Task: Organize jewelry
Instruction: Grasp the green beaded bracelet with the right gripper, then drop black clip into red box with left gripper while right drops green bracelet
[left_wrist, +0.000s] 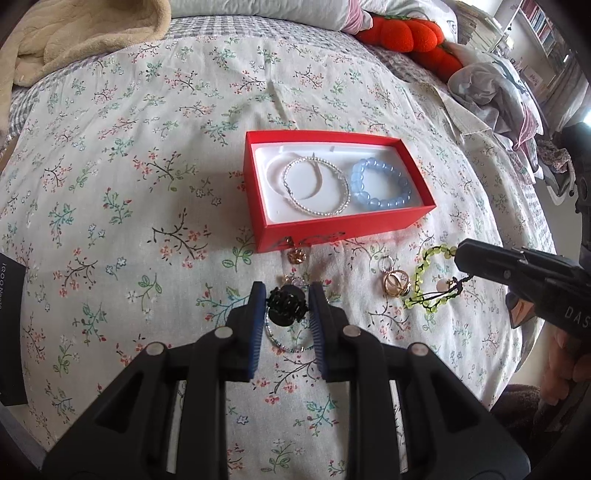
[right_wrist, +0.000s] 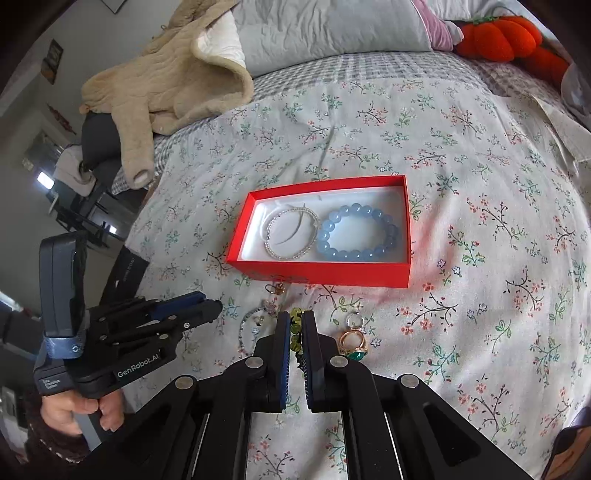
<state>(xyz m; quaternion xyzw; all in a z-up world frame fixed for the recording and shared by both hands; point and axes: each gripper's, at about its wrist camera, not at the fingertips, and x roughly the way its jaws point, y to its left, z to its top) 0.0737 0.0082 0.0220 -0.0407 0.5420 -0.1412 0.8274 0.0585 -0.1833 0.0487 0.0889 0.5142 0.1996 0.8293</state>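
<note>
On the floral bedspread stands an open red box (left_wrist: 340, 229) (right_wrist: 321, 275), holding a silver bangle (left_wrist: 316, 186) (right_wrist: 291, 232) and a blue bead bracelet (left_wrist: 382, 184) (right_wrist: 358, 234). My left gripper (left_wrist: 287, 299) (right_wrist: 216, 306) is shut on a black flower ornament (left_wrist: 286, 308) in front of the box. Under the ornament shows a thin beaded loop (left_wrist: 284, 341) (right_wrist: 245, 328); I cannot tell whether the two are joined. My right gripper (right_wrist: 295, 325) (left_wrist: 461, 254) is shut on a green bead bracelet (left_wrist: 421, 284) (right_wrist: 294, 317), which dangles off the bed.
Loose on the bedspread before the box lie a gold ring (left_wrist: 395, 282) (right_wrist: 352, 341) and an amber ring (left_wrist: 295, 254) (right_wrist: 275, 288). A black box (left_wrist: 11, 332) (right_wrist: 129, 269) sits at the left. A beige blanket (right_wrist: 166, 81), pillows, an orange plush (left_wrist: 406, 35) and crumpled clothes (left_wrist: 491, 85) lie beyond.
</note>
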